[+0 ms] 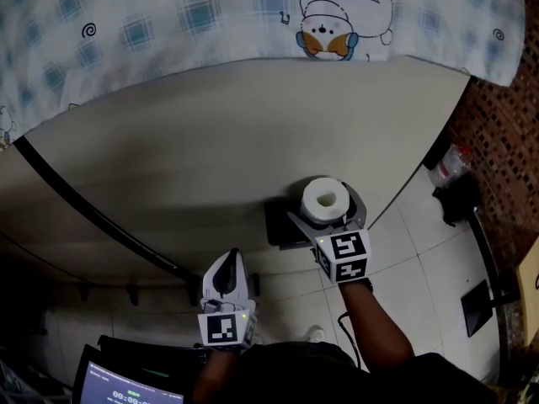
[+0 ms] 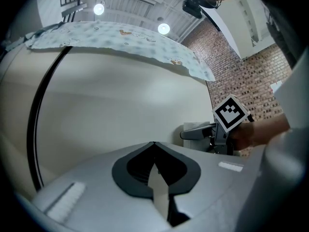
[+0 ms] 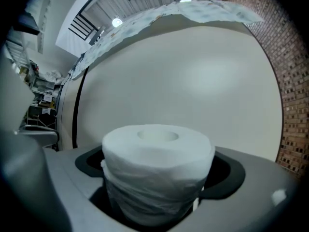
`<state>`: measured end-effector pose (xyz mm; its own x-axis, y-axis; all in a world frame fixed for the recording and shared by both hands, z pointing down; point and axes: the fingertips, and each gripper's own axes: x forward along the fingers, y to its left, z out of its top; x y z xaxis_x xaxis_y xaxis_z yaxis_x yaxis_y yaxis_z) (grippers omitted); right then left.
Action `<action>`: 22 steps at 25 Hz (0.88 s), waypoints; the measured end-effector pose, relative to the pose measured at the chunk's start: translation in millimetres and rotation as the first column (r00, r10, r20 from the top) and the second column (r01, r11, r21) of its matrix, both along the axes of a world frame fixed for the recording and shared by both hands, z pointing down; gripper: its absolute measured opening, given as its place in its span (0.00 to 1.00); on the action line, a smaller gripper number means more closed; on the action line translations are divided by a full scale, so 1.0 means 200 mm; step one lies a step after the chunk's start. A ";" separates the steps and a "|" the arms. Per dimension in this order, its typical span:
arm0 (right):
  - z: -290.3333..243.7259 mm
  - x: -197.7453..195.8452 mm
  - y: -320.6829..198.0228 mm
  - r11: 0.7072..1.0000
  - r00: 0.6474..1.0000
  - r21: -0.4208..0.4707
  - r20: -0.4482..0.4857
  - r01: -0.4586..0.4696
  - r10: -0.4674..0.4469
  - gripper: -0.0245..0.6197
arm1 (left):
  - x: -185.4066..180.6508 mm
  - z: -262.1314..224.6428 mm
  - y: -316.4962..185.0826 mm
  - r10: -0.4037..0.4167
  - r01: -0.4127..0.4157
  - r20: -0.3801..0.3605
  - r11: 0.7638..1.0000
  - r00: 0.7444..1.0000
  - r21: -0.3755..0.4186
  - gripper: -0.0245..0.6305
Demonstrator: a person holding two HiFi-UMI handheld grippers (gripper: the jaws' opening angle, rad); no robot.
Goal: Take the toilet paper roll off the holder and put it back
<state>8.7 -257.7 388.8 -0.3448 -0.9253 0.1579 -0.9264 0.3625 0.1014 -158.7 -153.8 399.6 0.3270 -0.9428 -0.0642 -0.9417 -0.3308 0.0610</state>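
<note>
roll: white paper roll (image 1: 324, 199), core facing up, sitting between the jaws of the right tongs, right at the dark holder (image 1: 280, 227) on the pale wall (image 1: 194, 141).
right tongs (image 1: 328, 217): pinching the roll on both sides, with the soft paper filling the gap.
left tongs (image 1: 228, 268): pressed together on nothing, pointing at the wall, off to the left of the holder and apart from it.
step: the roll is gripped at the holder. no view shows whether it sits on the holder or has come free, so this could be the taking off or the putting back.
next move: if it is coming off, draw the roll clear of the holder; if it is going back, line its core up with the holder and ease it on before spreading the jaws.
care: keep the grip gentle, as the roll looks easy to squash.
</note>
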 end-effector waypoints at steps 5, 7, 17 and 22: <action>-0.01 0.01 0.00 1.000 1.000 0.013 -0.005 -0.004 0.004 0.87 | 0.00 0.00 0.00 0.001 -0.001 -0.004 1.000 1.000 -0.006 0.06; -0.01 0.01 0.01 1.000 1.000 0.019 -0.006 -0.003 0.003 0.82 | 0.00 0.01 0.00 0.004 -0.004 -0.001 1.000 1.000 -0.007 0.06; -0.02 0.02 0.00 1.000 1.000 0.019 0.000 0.000 0.000 0.78 | 0.02 0.05 -0.01 0.006 -0.006 0.016 1.000 1.000 -0.023 0.06; -0.02 0.02 0.00 1.000 1.000 0.011 0.017 0.011 -0.011 0.77 | 0.03 0.07 0.00 0.007 -0.006 0.027 0.999 1.000 -0.032 0.06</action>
